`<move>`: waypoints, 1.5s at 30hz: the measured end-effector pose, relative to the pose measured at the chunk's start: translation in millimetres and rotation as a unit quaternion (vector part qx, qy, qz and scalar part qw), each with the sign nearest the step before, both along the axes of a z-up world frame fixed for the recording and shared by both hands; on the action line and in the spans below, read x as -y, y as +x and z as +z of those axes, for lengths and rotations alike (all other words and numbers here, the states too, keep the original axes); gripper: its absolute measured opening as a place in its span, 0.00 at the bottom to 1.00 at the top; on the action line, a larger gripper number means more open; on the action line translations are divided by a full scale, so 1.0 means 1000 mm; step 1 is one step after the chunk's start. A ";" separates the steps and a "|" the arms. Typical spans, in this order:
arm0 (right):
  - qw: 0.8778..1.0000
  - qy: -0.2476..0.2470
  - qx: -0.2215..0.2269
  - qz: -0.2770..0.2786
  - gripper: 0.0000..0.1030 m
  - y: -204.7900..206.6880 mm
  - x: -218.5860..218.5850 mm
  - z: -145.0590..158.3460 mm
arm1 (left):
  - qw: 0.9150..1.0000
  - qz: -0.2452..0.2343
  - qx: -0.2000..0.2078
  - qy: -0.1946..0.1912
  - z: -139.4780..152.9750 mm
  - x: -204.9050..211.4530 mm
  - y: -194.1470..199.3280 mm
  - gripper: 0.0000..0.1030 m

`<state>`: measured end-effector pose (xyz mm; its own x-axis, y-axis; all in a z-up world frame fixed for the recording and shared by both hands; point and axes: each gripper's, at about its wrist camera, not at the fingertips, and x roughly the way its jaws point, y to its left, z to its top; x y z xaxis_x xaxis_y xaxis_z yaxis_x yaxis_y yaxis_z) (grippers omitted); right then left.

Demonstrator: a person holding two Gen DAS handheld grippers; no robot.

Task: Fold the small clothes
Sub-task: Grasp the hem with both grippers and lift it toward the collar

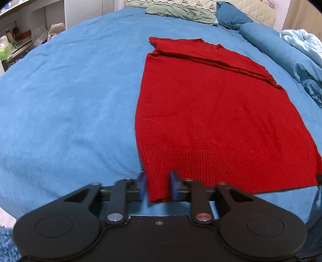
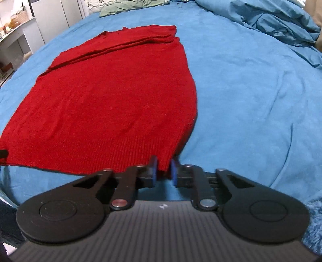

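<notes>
A red knit sweater (image 1: 211,112) lies flat on the blue bedspread (image 1: 70,90), its sleeves folded across the far end. My left gripper (image 1: 158,186) has its blue pads either side of the sweater's near left hem corner, with a gap between them. In the right wrist view the sweater (image 2: 112,96) fills the left half. My right gripper (image 2: 163,171) has its pads around the near right hem corner, narrowly apart. The hem looks slightly lifted at both corners.
A green garment (image 1: 179,12) and blue pillows (image 1: 261,42) lie at the head of the bed. A rumpled blue duvet (image 2: 271,22) is piled at the far right. Shelves and clutter (image 1: 18,40) stand beyond the bed's left side.
</notes>
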<state>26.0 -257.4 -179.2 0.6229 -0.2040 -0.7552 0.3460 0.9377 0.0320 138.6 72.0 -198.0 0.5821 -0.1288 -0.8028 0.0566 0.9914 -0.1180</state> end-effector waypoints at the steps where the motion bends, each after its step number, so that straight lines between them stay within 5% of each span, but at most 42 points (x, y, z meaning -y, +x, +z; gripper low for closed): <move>1: 1.000 0.002 0.001 -0.002 0.23 0.000 0.000 0.000 | 1.000 0.001 -0.003 -0.003 0.001 -0.001 0.000 0.07; 7: 0.997 0.062 0.038 -0.026 0.21 -0.010 0.016 0.015 | 1.000 0.004 -0.002 0.000 0.024 0.002 -0.007 0.05; 13: 0.984 0.139 0.104 -0.034 0.20 -0.011 0.037 0.065 | 0.997 -0.008 0.075 -0.034 0.097 0.006 0.005 0.05; 17: 0.976 0.150 0.155 -0.020 0.20 0.028 0.057 0.116 | 0.991 -0.005 0.126 -0.051 0.147 0.008 0.060 0.05; 23: 0.966 0.150 0.209 -0.008 0.20 0.155 0.108 0.185 | 0.984 0.016 0.158 -0.083 0.191 0.016 0.203 0.05; 27: 0.969 0.147 0.195 -0.029 0.20 0.264 0.143 0.184 | 0.986 0.048 0.127 -0.097 0.172 0.026 0.309 0.05; 31: 0.974 0.135 0.177 -0.050 0.20 0.350 0.166 0.135 | 0.992 0.066 0.085 -0.068 0.107 0.044 0.387 0.05; 35: 0.980 0.125 0.133 -0.078 0.20 0.397 0.174 0.080 | 0.995 0.073 0.045 -0.040 0.046 0.052 0.424 0.05; 39: 0.977 0.130 0.147 -0.083 0.21 0.413 0.188 0.059 | 0.995 0.074 0.048 -0.043 0.033 0.046 0.438 0.06; 40: 0.975 0.133 0.157 -0.080 0.25 0.414 0.191 0.058 | 0.995 0.076 0.054 -0.045 0.036 0.043 0.442 0.11; 41: 0.973 0.137 0.166 -0.083 0.32 0.415 0.195 0.058 | 0.994 0.079 0.063 -0.045 0.039 0.041 0.441 0.26; 42: 0.971 0.140 0.177 -0.083 0.58 0.413 0.197 0.058 | 0.993 0.083 0.073 -0.043 0.044 0.039 0.437 0.38; 43: 0.970 0.134 0.187 -0.082 0.73 0.406 0.196 0.061 | 0.992 0.080 0.090 -0.039 0.050 0.041 0.429 0.62; 44: 0.970 0.120 0.199 -0.078 0.93 0.399 0.193 0.065 | 0.991 0.067 0.115 -0.026 0.057 0.043 0.416 0.71; 45: 0.970 0.099 0.213 -0.068 0.97 0.391 0.186 0.068 | 0.990 0.053 0.130 -0.012 0.062 0.046 0.407 0.71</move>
